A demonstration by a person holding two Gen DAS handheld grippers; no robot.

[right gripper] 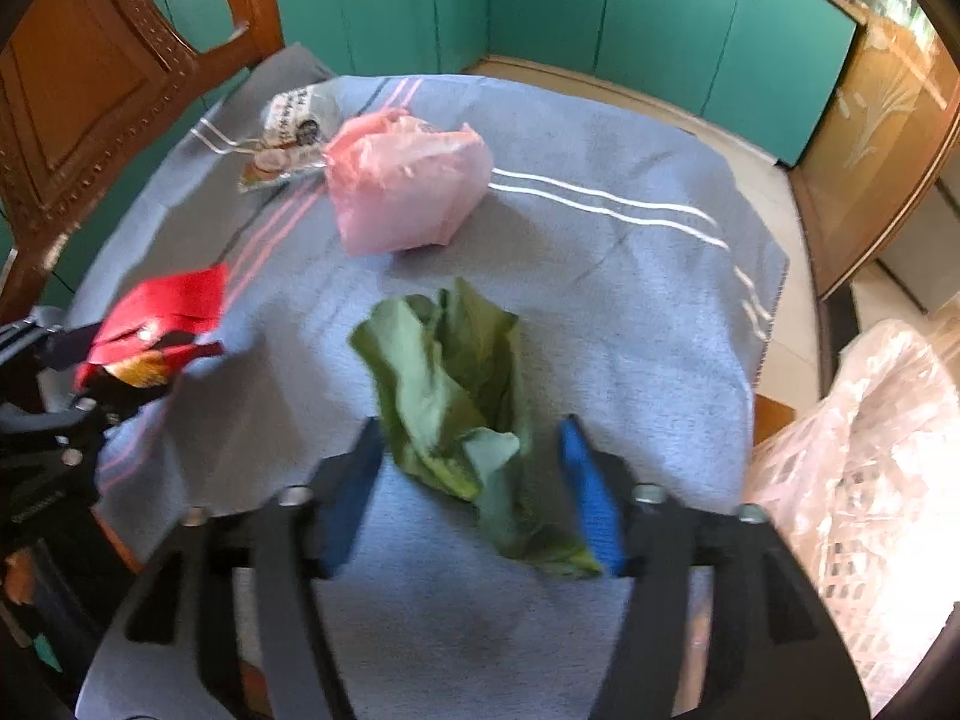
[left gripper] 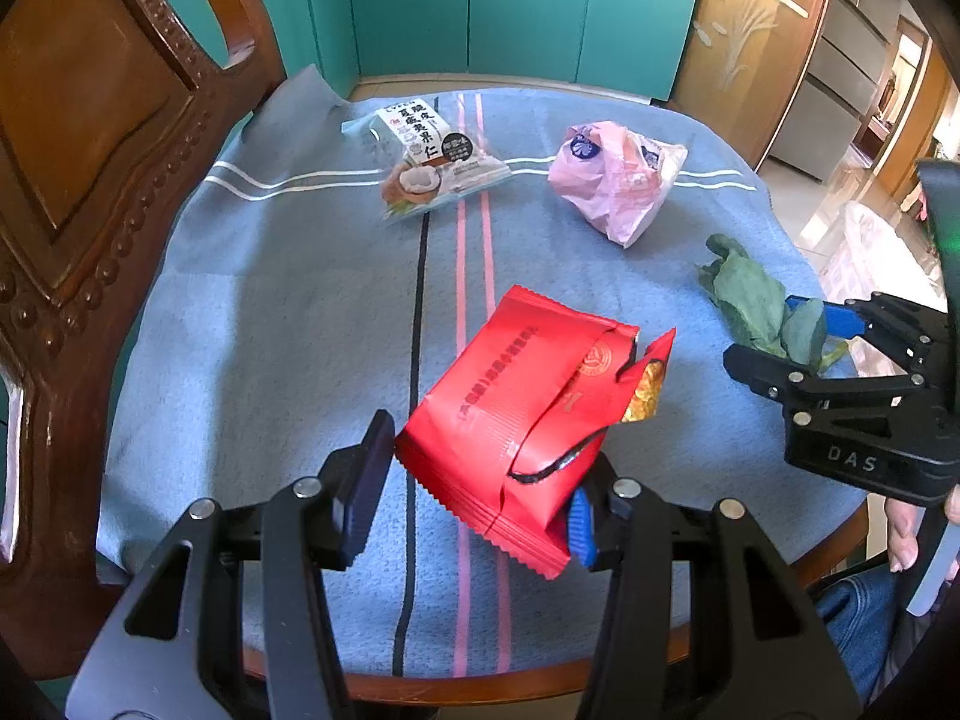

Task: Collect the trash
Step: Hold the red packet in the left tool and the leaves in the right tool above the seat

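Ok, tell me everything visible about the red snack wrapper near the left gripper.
The red snack wrapper is a glossy foil-like packet with serrated end seams and faint printed text. Its top is torn open, the flap curled back, showing a gold and orange inner side. It sits tilted between the fingers of the left gripper, its lower corner against the blue pad, its upper end pointing away over the blue striped cloth.
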